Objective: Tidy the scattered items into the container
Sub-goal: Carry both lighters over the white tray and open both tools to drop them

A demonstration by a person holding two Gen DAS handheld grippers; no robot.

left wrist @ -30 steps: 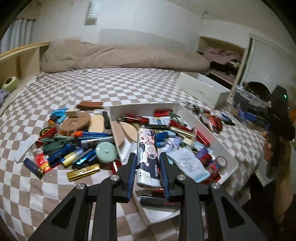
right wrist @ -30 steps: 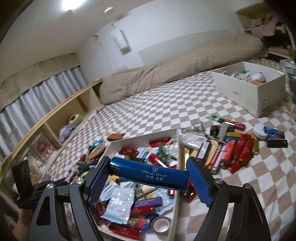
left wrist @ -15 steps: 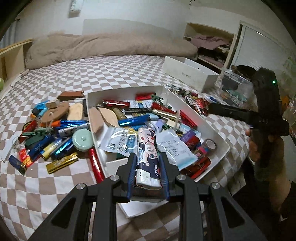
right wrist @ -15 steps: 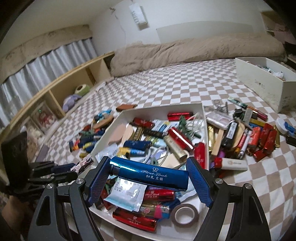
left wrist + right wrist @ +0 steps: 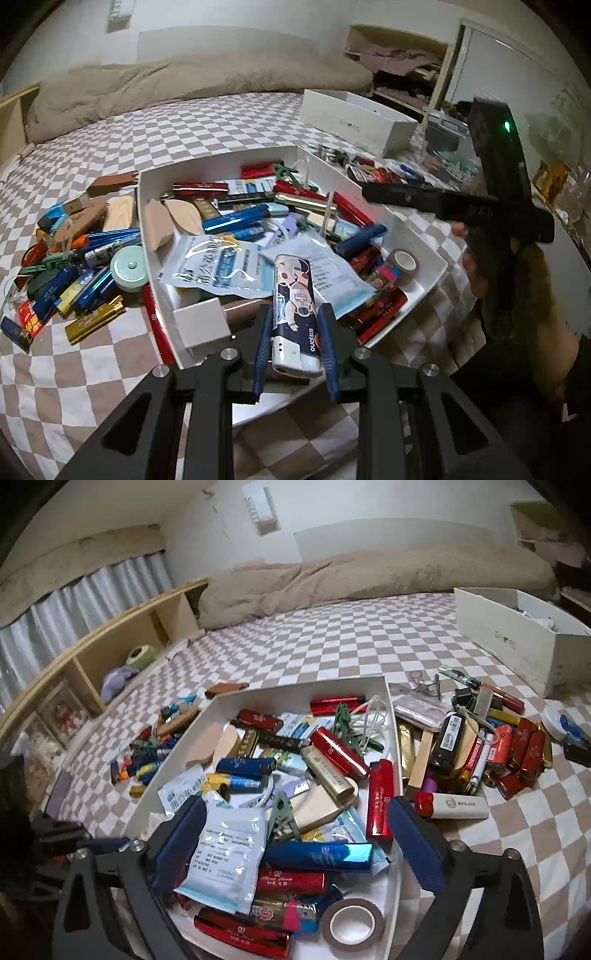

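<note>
A white tray (image 5: 421, 236) (image 5: 395, 723) full of lighters and packets lies on the checkered bed. My left gripper (image 5: 294, 325) is shut on a white and navy cartoon lighter (image 5: 293, 299), held over the tray's near edge. My right gripper (image 5: 291, 816) hangs above the tray, its jaws opening wide with nothing pressed between the pads. A shiny blue lighter (image 5: 319, 856) lies loose on the heap under it. In the left wrist view the right gripper (image 5: 458, 203) shows as a black tool in a hand at the right.
Loose lighters and small items lie in a pile (image 5: 70, 266) left of the tray and another pile (image 5: 491, 738) right of it. A white shoebox (image 5: 517, 642) stands at the back right. A beige duvet (image 5: 369, 572) lies along the far wall, wooden shelves (image 5: 110, 653) at the left.
The right gripper's jaws widened and the blue lighter it held dropped onto the tray's heap. Both grippers sank closer over the tray; the left keeps its lighter.
</note>
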